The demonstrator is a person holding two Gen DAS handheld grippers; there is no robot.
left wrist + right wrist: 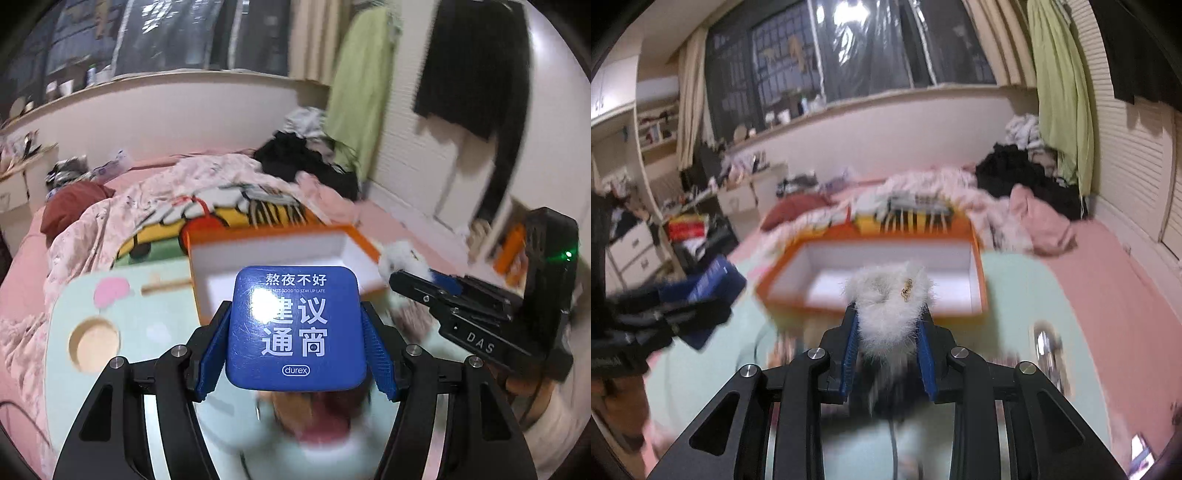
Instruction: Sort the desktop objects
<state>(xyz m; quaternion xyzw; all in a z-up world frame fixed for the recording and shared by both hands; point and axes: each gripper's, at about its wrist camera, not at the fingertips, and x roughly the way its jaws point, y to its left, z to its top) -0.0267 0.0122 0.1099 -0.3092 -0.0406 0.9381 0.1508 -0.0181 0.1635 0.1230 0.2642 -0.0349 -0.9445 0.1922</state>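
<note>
My left gripper point(295, 332) is shut on a square blue tin point(295, 328) with white Chinese lettering, held in the air in front of an open orange box point(280, 236) with a white inside. My right gripper point(889, 332) is shut on a white fluffy item point(890, 306) with a small gold charm, also in the air before the orange box point(979, 273). The right gripper shows at the right of the left wrist view point(402, 278). The left gripper with the blue tin point(713, 284) shows at the left of the right wrist view.
A mint-green lap table point(122, 325) with a round cup hole point(94, 345) stands on a pink bed. Crumpled blankets point(207, 192) and clothes point(306, 158) lie behind the box. A blurred colourful object point(314, 413) lies below the tin.
</note>
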